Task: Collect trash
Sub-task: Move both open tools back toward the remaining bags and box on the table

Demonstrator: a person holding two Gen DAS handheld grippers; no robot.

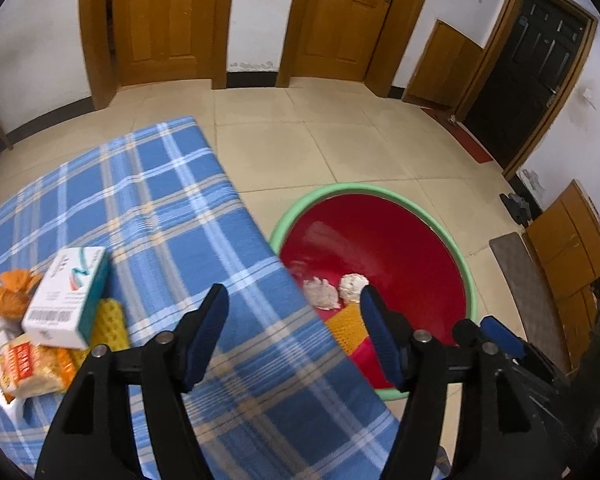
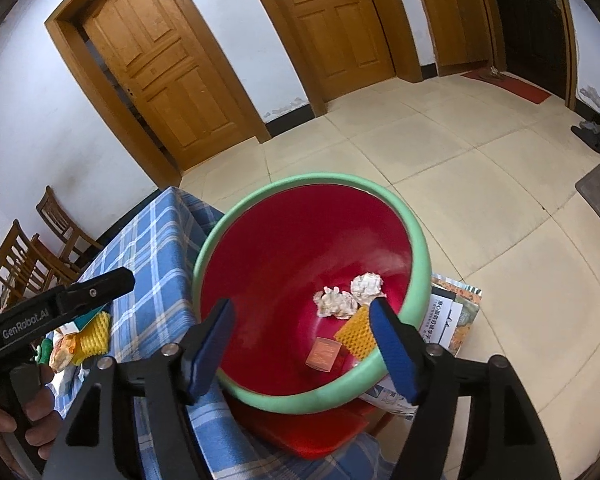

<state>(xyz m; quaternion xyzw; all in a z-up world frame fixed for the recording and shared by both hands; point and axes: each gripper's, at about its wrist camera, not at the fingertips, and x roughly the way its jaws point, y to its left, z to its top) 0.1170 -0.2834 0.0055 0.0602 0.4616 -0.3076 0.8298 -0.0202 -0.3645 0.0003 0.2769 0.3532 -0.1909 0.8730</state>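
White carton (image 1: 66, 298) lies tilted, long axis toward the basin (image 1: 374, 190).

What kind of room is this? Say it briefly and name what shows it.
Probably a room in a home: panelled wooden doors off a tiled floor, a table under a blue checked cloth, and wooden chairs by the wall.

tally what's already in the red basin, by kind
In the red basin:
crumpled paper balls: 2
yellow foam nets: 1
small orange wrappers: 1
Total: 4
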